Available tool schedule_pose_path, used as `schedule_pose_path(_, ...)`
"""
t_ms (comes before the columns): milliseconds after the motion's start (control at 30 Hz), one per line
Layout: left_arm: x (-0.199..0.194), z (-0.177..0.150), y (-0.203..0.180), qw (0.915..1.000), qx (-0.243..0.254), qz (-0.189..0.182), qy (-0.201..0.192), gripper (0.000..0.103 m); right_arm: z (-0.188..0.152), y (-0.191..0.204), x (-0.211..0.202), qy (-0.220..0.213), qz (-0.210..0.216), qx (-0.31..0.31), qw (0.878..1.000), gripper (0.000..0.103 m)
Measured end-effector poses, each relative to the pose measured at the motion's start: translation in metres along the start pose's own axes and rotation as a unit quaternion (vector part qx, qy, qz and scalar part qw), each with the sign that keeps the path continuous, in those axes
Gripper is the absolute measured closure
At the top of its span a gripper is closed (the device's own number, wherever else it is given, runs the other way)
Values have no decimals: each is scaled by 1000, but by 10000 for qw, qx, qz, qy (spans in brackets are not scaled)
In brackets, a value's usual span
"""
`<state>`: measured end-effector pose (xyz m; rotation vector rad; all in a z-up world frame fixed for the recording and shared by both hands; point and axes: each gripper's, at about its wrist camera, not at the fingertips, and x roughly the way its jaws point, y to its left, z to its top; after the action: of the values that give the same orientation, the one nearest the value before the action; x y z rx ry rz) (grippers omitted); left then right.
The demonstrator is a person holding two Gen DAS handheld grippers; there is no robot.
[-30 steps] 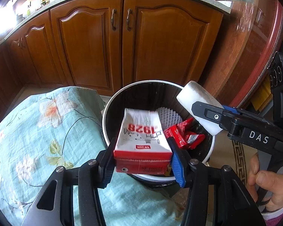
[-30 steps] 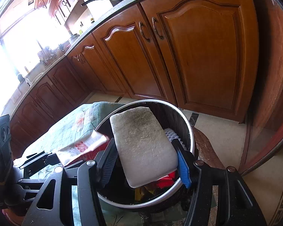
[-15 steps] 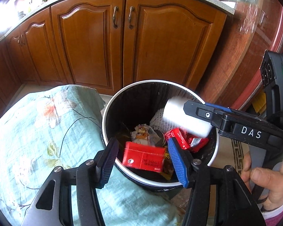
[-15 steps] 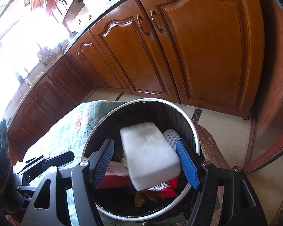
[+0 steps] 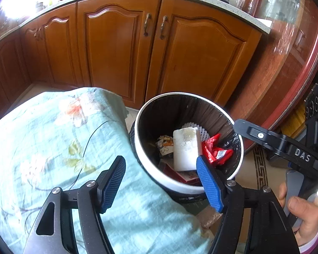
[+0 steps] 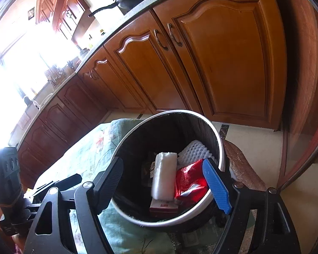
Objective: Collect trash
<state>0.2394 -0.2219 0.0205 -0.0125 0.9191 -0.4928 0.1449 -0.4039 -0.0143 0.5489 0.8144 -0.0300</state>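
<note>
A round white-rimmed trash bin [image 5: 150,103] with a black liner stands beside the table; it also shows in the right wrist view [image 6: 219,139]. Inside lie a white foam block [image 5: 185,150] [image 6: 164,176], a red and white box [image 5: 181,174] [image 6: 164,207], red wrappers [image 5: 215,151] [image 6: 189,182], white foam netting [image 6: 194,151] and a crumpled wrapper [image 5: 165,145]. My left gripper [image 5: 162,183] is open and empty over the bin's near rim. My right gripper [image 6: 166,185] is open and empty above the bin.
A table with a light blue floral cloth [image 5: 42,144] lies left of the bin. Wooden kitchen cabinets [image 5: 120,53] stand behind it. A curved red-brown wooden panel [image 5: 286,74] is on the right. Tiled floor [image 6: 254,139] lies beyond the bin.
My left gripper opened and dropped the red and white box into the bin. My right gripper opened and the white foam block fell in on top of it. Both grippers pulled back slightly.
</note>
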Motion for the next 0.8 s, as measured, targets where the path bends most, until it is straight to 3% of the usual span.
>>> schedule_pose_path(133, -16, -16, 8, 9998, -201, -7, -76, 30, -17, 9, -14, -126, 41, 43, 9999, 15)
schedule_pose_path(400, -58, -61, 20, 9990, -369, -104, -250, 27, -61, 30, -39, -319, 22, 40, 9995, 10)
schedule_pose_path(800, -135, -126, 27, 9930, -356, 97, -1126, 18, -112, 73, -94, -1197, -332, -445, 9913, 2)
